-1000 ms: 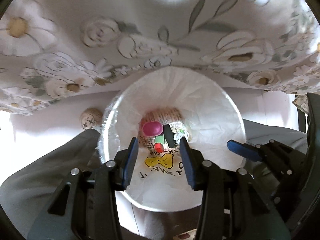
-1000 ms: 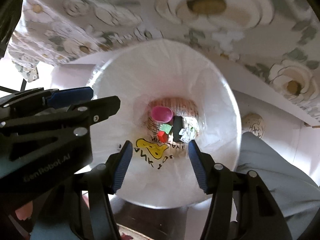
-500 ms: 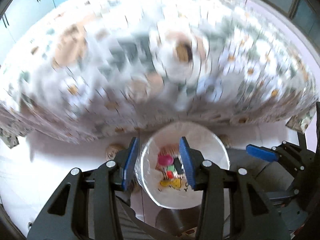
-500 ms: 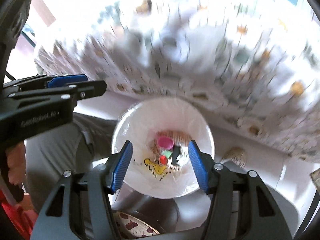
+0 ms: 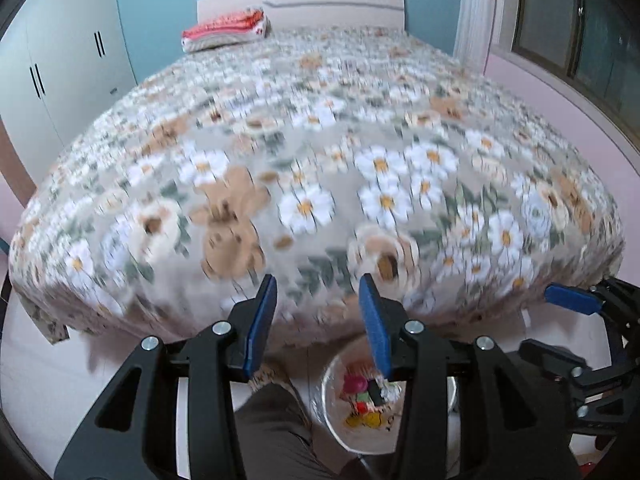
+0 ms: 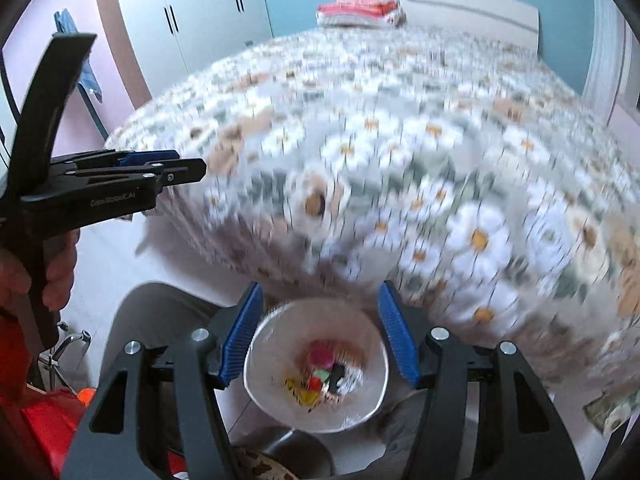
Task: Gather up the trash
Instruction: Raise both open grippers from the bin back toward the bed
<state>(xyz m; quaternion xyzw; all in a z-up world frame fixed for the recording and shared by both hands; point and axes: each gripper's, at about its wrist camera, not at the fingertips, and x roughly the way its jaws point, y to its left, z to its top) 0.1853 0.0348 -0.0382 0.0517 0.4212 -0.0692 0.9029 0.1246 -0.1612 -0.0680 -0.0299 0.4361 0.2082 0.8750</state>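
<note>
The trash bin (image 6: 316,368), lined with a white bag, stands on the floor right at the foot of the bed (image 5: 320,168), between the person's knees, I'd guess so that anything picked up can be dropped straight in. Down in the bag lie a pink cap (image 6: 320,356), a small red piece, a green scrap, something black and a yellow-printed wrapper (image 6: 300,394).

The left gripper (image 5: 318,316) hangs above the bin with its blue pads apart and nothing between them; its jaws are opening. The right gripper (image 6: 320,332) is the same: pads well apart, jaws opening, only the bin far below in the gap. Both tilt downward but now look over the flowered bedspread, probably to scan it for more litter. I can see no trash on it, though the blur hides fine detail.

A second ago both grippers were low over the mouth of the bin, which filled each view, and only the hanging edge of the bedspread showed above. Since then both have risen a good way and tipped up, so the bin has shrunk to the bottom of each view and the whole bed, the folded red blanket (image 5: 224,34) at its head and the white wardrobe (image 6: 208,12) have come into sight. The contents of the bin look unchanged.
</note>
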